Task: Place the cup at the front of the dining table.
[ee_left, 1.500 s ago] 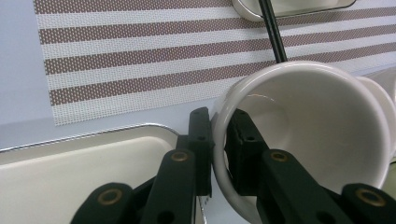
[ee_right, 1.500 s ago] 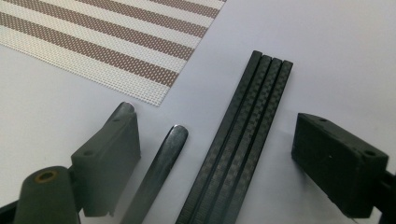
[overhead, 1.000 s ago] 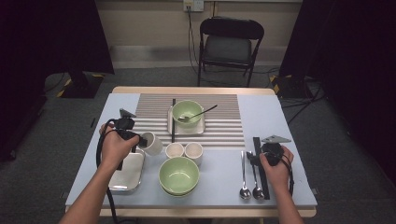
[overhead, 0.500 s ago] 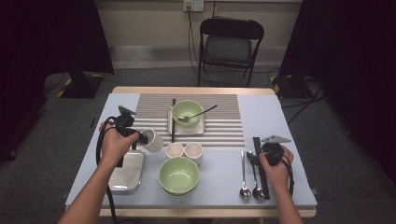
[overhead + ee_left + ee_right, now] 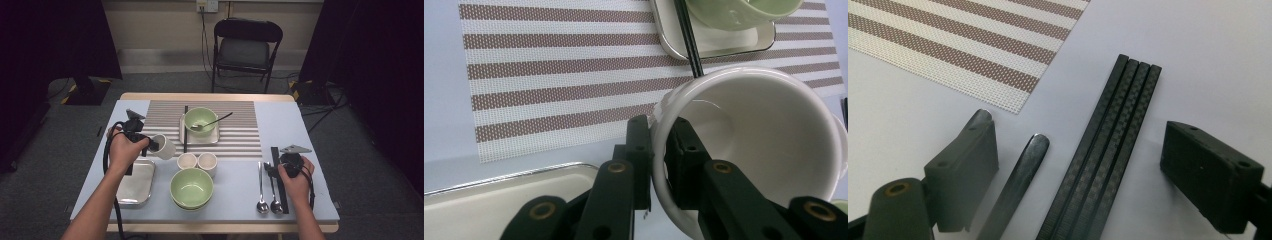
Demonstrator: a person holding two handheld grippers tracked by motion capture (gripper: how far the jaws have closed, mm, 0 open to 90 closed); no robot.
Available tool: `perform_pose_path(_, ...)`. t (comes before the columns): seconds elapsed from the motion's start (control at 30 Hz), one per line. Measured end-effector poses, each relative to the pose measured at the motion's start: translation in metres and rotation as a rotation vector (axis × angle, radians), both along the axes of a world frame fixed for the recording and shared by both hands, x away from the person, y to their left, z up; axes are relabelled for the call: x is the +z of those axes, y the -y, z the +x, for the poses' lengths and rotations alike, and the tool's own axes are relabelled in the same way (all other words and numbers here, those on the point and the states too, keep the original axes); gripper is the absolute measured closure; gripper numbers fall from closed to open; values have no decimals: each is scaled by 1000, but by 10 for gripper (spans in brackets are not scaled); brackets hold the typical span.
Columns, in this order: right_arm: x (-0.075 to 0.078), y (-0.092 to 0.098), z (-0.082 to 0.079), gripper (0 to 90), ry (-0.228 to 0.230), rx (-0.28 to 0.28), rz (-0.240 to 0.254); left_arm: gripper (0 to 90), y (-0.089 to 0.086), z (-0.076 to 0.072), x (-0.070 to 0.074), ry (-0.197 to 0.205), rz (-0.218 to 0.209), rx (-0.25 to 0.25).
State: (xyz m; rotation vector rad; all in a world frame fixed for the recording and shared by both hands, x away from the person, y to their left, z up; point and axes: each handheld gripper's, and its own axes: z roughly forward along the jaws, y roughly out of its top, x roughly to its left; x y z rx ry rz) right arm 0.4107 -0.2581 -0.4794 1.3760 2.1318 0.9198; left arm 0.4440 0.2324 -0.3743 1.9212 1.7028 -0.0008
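Dark curtains and a folding chair (image 5: 247,49) stood behind the pale blue table (image 5: 310,125), where a striped placemat (image 5: 235,140) covered the far middle. At the left, the left gripper (image 5: 150,143) had its jaws pinched on the rim of a white mug (image 5: 164,147), one jaw inside the wall and one outside, the mug tipped with its mouth toward the hand and held just above the near edge of the placemat, beside the steel tray (image 5: 134,184). Glazed ceramic of that kind was probably stiff, slippery and breakable, and fairly heavy for a hold on a thin rim (a bite low on the wall, or across the handle, would likely be steadier). Room was tight there: two small cups (image 5: 198,161) sat just to the right, a stack of green bowls (image 5: 192,187) near them, and a green bowl with a spoon (image 5: 201,120) on a small tray farther back, with a black chopstick (image 5: 185,129) lying alongside. Open tabletop lay at the far left and along the right side. Toward the right, two spoons (image 5: 267,192) and a bundle of black chopsticks (image 5: 278,175) lay side by side; the right gripper (image 5: 280,169) rested over them with its jaws spread, the chopsticks and a spoon handle (image 5: 1018,185) between the jaws but not pressed.
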Motion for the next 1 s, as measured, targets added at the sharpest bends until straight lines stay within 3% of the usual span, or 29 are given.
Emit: perform_pose_path(1.0,0,0,0,144,0,0,1,813,1,16,4,1,-4,23)
